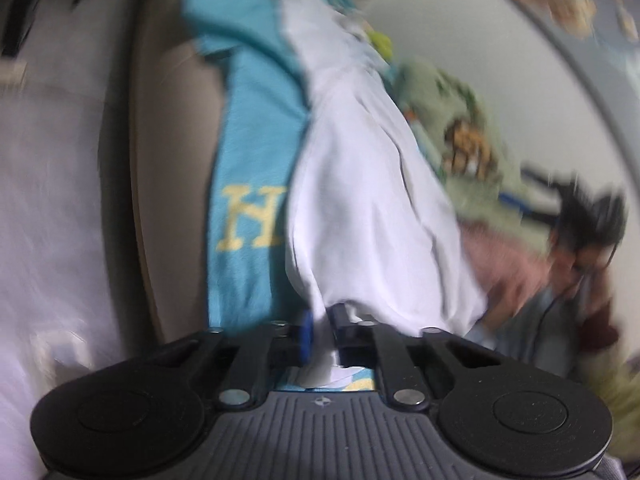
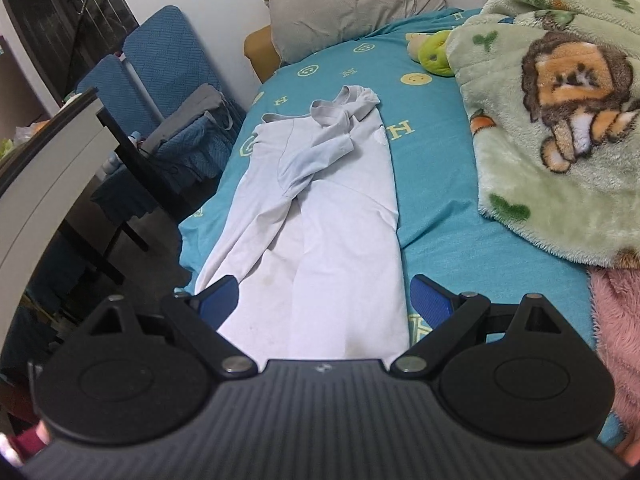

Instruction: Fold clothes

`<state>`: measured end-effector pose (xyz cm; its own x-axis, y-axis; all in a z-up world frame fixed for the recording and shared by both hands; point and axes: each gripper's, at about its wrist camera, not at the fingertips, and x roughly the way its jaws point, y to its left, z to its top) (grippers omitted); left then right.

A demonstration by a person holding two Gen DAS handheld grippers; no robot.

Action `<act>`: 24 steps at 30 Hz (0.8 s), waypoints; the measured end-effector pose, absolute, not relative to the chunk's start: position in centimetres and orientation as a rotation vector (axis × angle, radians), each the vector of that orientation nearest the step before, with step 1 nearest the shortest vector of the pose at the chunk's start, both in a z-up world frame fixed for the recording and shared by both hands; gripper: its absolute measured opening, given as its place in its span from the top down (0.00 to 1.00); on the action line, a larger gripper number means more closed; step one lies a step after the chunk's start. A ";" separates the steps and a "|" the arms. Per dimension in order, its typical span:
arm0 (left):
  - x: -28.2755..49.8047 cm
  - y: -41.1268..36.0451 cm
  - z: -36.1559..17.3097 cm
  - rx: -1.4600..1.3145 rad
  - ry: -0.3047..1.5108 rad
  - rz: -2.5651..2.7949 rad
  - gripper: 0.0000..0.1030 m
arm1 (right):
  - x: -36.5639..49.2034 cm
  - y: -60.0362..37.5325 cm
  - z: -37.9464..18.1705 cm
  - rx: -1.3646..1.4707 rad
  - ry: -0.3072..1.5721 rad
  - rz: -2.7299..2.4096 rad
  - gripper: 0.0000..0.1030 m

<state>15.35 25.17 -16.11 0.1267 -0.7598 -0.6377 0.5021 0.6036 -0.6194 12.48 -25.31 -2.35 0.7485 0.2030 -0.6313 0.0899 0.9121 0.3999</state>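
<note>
A white collared shirt (image 2: 332, 208) lies lengthwise on the teal bedsheet (image 2: 440, 208), collar at the far end, one sleeve folded across its chest. My right gripper (image 2: 324, 296) hovers open over the shirt's near hem, its blue pads on either side of the cloth and apart from it. In the blurred, tilted left wrist view, my left gripper (image 1: 322, 332) is shut on a bunched edge of the white shirt (image 1: 360, 200), which stretches away from the fingers over the teal sheet (image 1: 252, 160).
A green fleece blanket (image 2: 560, 120) with a lion print covers the bed's right side, with pink fleece (image 2: 616, 320) near it. A grey pillow (image 2: 352, 4) and green plush toy (image 2: 434, 54) lie at the head. Blue chairs (image 2: 160, 92) and a dark table (image 2: 60, 168) stand left of the bed.
</note>
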 end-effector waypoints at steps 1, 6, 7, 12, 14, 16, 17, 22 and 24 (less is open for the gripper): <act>15.1 24.6 -14.9 -0.213 1.099 -0.950 0.92 | 12.4 -25.2 -2.3 0.427 0.726 0.063 0.09; 11.9 21.2 -7.6 0.093 0.947 -0.981 0.95 | 11.5 -25.2 -2.0 0.457 0.688 0.058 0.09; 11.2 20.4 -6.1 0.141 0.904 -0.969 0.95 | 11.3 -25.4 -2.0 0.464 0.681 0.057 0.09; 7.0 14.9 0.6 0.307 0.685 -0.951 0.96 | 10.3 -26.3 -1.8 0.495 0.653 0.051 0.09; 5.1 12.1 1.9 0.375 0.644 -0.975 0.96 | 10.0 -26.8 -1.9 0.506 0.652 0.048 0.09; 3.5 9.5 2.4 0.418 0.649 -1.007 0.97 | 9.7 -27.4 -2.2 0.512 0.655 0.034 0.09; 3.5 8.8 1.7 0.420 0.675 -1.005 0.97 | 9.5 -27.7 -2.3 0.516 0.656 0.026 0.09; 3.5 5.7 -1.9 0.415 0.817 -0.980 0.97 | 9.3 -29.0 -3.1 0.557 0.674 0.003 0.09; 3.6 4.4 -3.3 0.412 0.874 -0.969 0.96 | 9.5 -29.2 -3.5 0.566 0.693 0.004 0.09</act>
<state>3.55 4.41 -3.29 0.2737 -0.5401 -0.7959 0.8473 0.5269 -0.0662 9.45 -29.21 -3.53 0.7754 0.1871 -0.6032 0.1796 0.8503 0.4947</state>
